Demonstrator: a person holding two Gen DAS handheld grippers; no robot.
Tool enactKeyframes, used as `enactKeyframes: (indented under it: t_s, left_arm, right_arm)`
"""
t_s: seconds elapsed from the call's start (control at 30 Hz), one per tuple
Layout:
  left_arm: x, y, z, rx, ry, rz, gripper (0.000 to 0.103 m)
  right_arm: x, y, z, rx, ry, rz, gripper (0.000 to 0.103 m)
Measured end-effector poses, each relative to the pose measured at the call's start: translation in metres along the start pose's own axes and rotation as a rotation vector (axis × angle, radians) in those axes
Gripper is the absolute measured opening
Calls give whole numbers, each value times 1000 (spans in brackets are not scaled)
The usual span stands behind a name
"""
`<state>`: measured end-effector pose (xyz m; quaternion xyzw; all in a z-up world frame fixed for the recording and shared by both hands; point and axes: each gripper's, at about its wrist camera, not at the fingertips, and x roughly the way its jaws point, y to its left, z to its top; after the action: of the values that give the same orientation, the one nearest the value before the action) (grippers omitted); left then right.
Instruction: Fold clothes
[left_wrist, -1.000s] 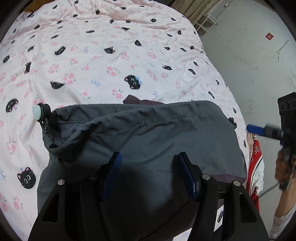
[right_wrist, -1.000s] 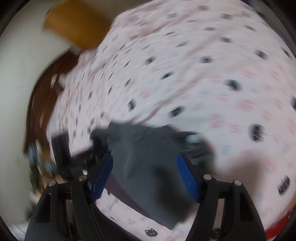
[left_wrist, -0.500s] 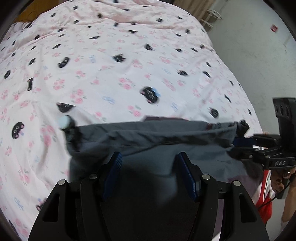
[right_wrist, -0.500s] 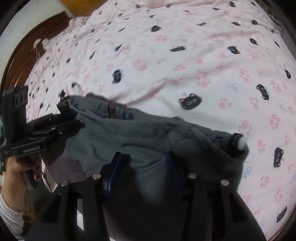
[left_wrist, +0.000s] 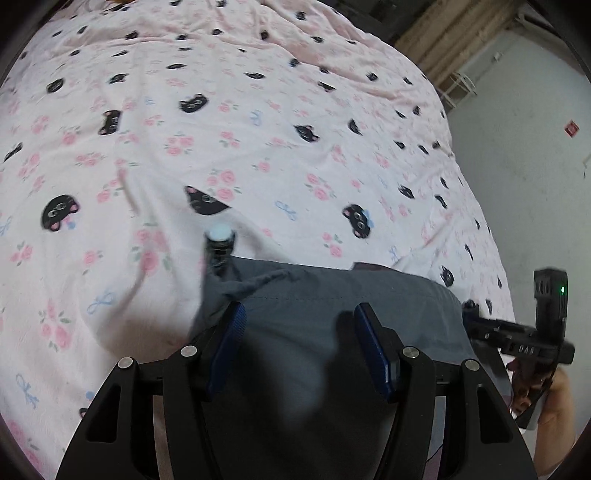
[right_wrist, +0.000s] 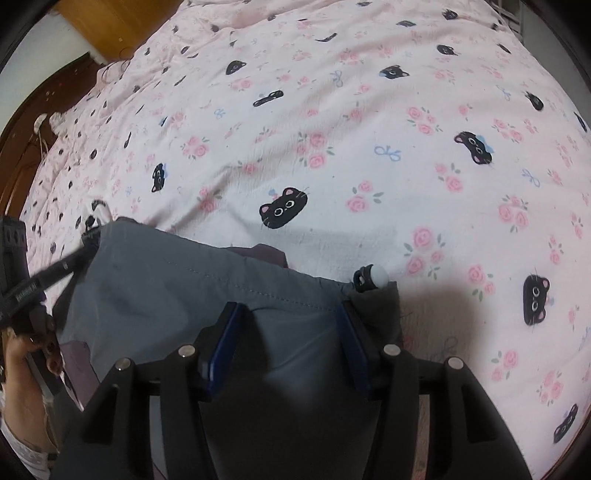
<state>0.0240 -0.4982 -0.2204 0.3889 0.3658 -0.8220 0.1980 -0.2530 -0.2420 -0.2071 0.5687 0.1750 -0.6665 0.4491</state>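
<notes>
A grey garment (left_wrist: 332, 306) with a drawstring hem lies on the pink cat-print bed sheet (left_wrist: 221, 140). It also shows in the right wrist view (right_wrist: 177, 288). A white cord stopper (left_wrist: 219, 236) sits at one hem corner; it also shows in the right wrist view (right_wrist: 376, 277). My left gripper (left_wrist: 299, 325) is over the garment with its blue pads apart and cloth between them. My right gripper (right_wrist: 288, 321) stands the same way, its jaws apart over the hem. Each gripper shows from the side in the other view, at the garment's far corner.
The sheet (right_wrist: 369, 147) spreads wide beyond the garment. A grey wall (left_wrist: 535, 166) and a white rack (left_wrist: 458, 85) stand past the bed's right edge. A wooden headboard (right_wrist: 92, 22) and dark wooden floor (right_wrist: 22, 140) lie to the left.
The garment's hem has been drawn toward the bed's near edge and pulled straighter. The right gripper swung in from the side onto the hem, and its jaws are a little wider than half a second ago.
</notes>
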Motion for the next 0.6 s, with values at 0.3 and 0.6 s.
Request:
enactKeyframes:
  t_s: [0.3,0.6]
  left_arm:
    - [-24,3,-1,-98,-33,-9,55]
    - [-77,-107,-38,381,-202,112,59]
  right_arm:
    - [-1,12,4,-41,3,-54,56]
    - [-4,16,2,-65,-1,-104,59]
